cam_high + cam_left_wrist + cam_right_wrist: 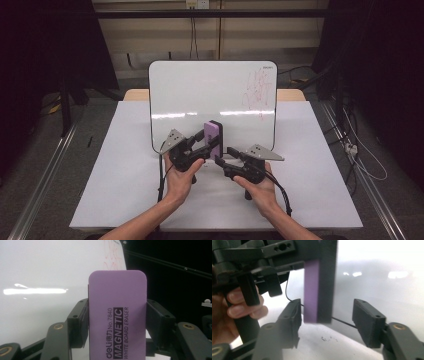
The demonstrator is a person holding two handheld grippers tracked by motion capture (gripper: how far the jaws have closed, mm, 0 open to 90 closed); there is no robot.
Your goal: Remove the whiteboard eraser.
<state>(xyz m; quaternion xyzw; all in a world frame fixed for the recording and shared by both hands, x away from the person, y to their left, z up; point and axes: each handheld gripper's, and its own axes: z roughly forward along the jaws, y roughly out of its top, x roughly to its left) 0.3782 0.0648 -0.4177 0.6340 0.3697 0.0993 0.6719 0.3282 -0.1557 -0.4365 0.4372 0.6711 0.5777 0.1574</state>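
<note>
A purple magnetic whiteboard eraser (213, 136) with a black felt face stands upright, held just above the near edge of the whiteboard (200, 95). My left gripper (212, 144) is shut on it; in the left gripper view both jaws press the sides of the eraser (117, 315). My right gripper (220, 160) sits just right of it and lower. In the right gripper view the lower end of the eraser (312, 290) hangs between my right gripper's (329, 315) spread jaws, with a gap on each side. Red scribbles (259, 90) mark the board's top right corner.
The whiteboard lies on a white table cover (115, 180) over a wooden table. Cables trail from both grippers toward the person. Dark floor, metal rails and loose cables (360, 155) flank the table. The person's left hand (239, 305) wraps the other gripper's handle.
</note>
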